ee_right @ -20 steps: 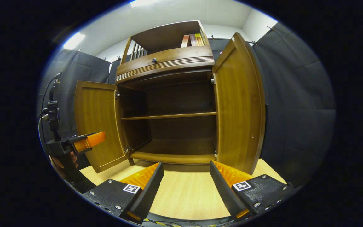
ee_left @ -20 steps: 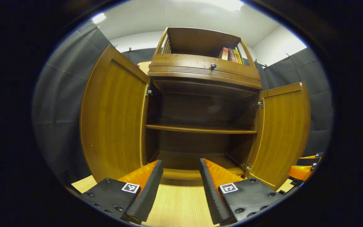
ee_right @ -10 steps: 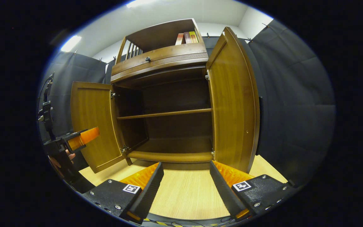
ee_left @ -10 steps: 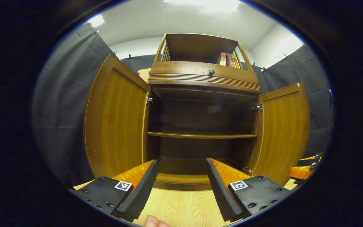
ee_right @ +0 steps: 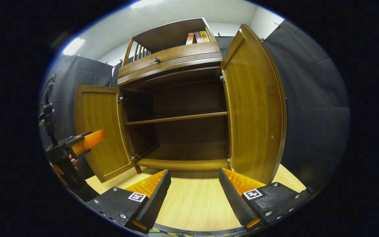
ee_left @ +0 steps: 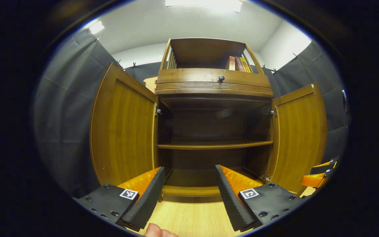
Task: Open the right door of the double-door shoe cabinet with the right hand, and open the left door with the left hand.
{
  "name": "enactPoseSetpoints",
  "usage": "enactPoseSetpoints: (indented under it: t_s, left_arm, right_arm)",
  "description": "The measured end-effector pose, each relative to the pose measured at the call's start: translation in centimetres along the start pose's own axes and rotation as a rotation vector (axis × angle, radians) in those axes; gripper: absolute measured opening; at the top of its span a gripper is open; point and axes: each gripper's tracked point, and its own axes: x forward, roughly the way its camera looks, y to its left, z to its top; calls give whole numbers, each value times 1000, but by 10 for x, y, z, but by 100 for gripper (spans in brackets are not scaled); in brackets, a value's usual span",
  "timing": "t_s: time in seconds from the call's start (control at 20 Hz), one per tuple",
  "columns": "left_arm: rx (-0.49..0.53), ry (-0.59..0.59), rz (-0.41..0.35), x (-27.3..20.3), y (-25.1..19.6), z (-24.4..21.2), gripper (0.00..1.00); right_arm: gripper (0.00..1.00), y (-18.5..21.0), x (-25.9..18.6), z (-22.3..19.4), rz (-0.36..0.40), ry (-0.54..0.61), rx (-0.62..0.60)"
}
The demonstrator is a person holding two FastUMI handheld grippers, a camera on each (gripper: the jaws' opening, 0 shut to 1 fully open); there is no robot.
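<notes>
Both doors of the brown wooden double-door shoe cabinet (ee_left: 214,98) stand wide: left door (ee_left: 123,128) swung out, right door (ee_right: 253,105) swung out too. The left hand-held gripper (ee_left: 189,194) hangs released before the dark shelves, grasping nothing. The right hand-held gripper (ee_right: 194,194) is likewise spread over the pale wood floor (ee_right: 192,204).

No readable text, number or brand is found; the spines of the books (ee_left: 239,63) on the shoe cabinet (ee_left: 214,85) are too small to be read, and the square markers (ee_right: 137,197) on the fingers carry patterns only
</notes>
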Motion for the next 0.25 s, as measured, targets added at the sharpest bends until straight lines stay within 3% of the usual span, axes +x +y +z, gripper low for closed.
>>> enactPoseSetpoints:
  t_s: [0.05,0.25]
  left_arm:
    - [-3,0,-2,1,-1,0,95]
    - [5,7,-20,5,-6,-3,95]
  right_arm:
    - [100,-1,0,-1,-4,0,4]
    - [100,-5,-1,1,-18,-4,20]
